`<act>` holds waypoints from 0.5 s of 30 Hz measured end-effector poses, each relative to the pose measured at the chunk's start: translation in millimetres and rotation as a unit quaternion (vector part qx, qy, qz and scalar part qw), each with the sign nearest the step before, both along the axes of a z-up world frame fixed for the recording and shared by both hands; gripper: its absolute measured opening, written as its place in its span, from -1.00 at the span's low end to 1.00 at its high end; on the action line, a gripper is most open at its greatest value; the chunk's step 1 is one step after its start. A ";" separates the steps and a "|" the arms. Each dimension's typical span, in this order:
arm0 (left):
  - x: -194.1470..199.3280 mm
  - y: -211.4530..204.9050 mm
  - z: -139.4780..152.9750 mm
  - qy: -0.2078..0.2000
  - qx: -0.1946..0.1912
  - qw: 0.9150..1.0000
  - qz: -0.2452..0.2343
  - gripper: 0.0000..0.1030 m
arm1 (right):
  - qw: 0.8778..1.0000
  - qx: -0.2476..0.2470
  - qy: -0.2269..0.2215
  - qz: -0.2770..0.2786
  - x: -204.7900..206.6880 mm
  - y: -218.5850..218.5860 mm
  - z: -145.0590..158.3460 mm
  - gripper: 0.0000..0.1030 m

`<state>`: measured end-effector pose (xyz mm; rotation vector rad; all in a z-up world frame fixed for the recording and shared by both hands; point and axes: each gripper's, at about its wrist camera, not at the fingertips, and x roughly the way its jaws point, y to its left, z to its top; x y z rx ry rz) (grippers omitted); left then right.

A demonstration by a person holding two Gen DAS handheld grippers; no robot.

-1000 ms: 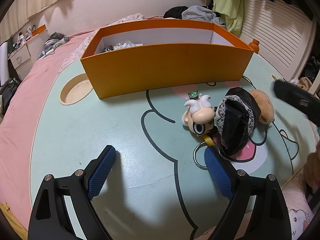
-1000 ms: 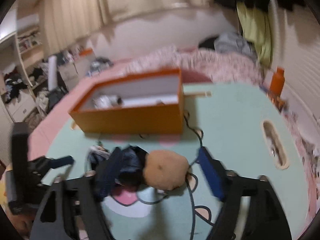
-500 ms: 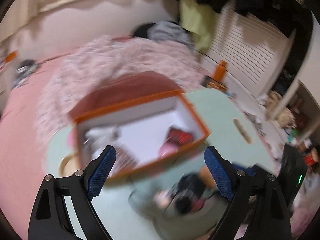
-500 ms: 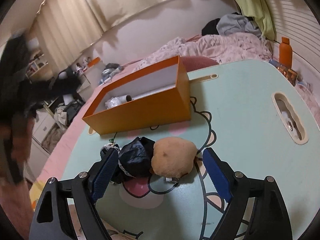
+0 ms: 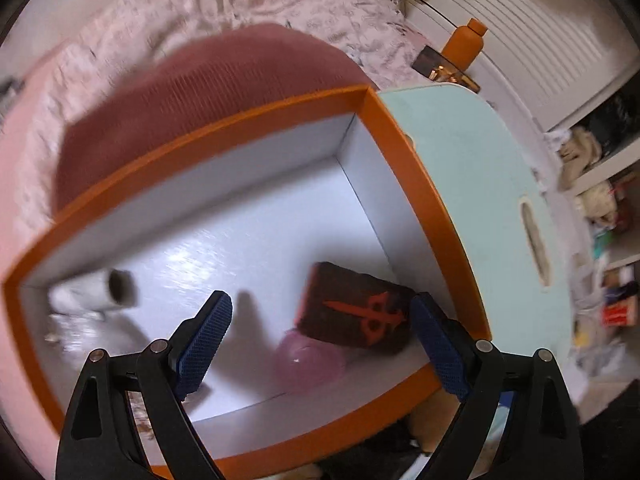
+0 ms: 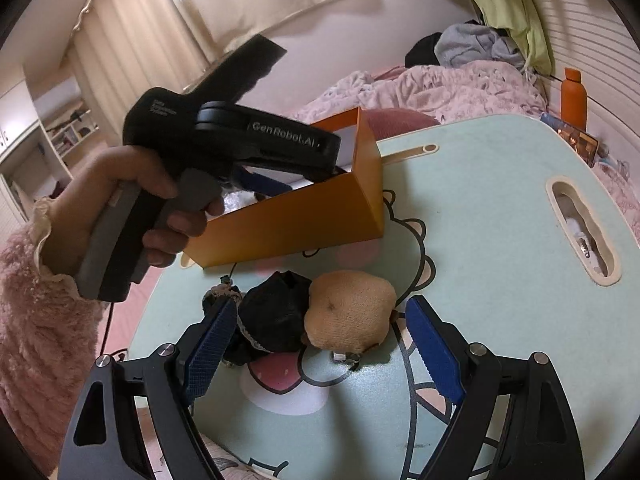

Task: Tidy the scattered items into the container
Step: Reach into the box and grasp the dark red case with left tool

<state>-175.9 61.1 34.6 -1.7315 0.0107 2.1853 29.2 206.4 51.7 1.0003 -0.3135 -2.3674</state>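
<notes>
Over the orange box [image 5: 404, 152] on the mint-green tabletop [image 6: 480, 208], near its right end wall, hangs the left gripper [image 5: 320, 344], tipped steeply down, jaws wide apart and holding nothing; inside on the white floor, a dark block with a red emblem [image 5: 356, 312] between the fingertips, a translucent pink ball [image 5: 308, 364] touching its near side, a white tube [image 5: 96, 292] blurred toward the left end. Low over the tabletop, on the near side of the box, sits the right gripper [image 6: 320, 344], also spread wide and empty, with the tan plush [image 6: 352, 316] and the black lace-trimmed bundle [image 6: 272, 320] lying side by side between its pads, touching neither. Gone from the left view since a second ago: the toys and the box's outer wall, replaced by its interior seen from above. Plenty of bare white floor across the middle of the box; open tabletop to the right, out to the handle slot [image 6: 584, 232] near the edge.
</notes>
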 end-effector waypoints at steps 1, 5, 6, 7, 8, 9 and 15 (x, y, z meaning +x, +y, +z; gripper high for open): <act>-0.6 -1.7 -1.6 -0.004 0.010 1.000 0.001 0.77 | 1.000 0.000 -0.001 0.000 0.2 0.2 0.0 0.69; -3.6 -16.4 -5.1 -0.002 0.029 0.999 0.015 0.79 | 1.000 -0.001 -0.003 0.001 0.0 -0.5 -0.7 0.69; -4.7 -21.4 -4.9 0.001 0.027 0.999 0.021 0.79 | 1.000 -0.001 -0.005 0.001 -1.5 -0.6 -1.3 0.69; -5.5 -26.6 -3.7 0.007 0.020 0.999 0.029 0.79 | 1.000 -0.002 -0.007 0.001 -2.2 -0.7 -1.8 0.69; -6.2 -31.1 -1.6 0.016 0.010 0.999 0.035 0.79 | 1.000 -0.003 -0.009 0.001 -3.1 -0.6 -2.3 0.69; -6.4 -35.0 1.1 0.026 -0.002 0.999 0.041 0.79 | 1.000 -0.003 -0.010 0.002 -3.7 -0.5 -2.8 0.69; -8.0 -63.0 16.1 0.068 -0.098 0.989 0.087 0.79 | 1.000 -0.005 -0.014 0.003 -6.1 0.1 -4.0 0.69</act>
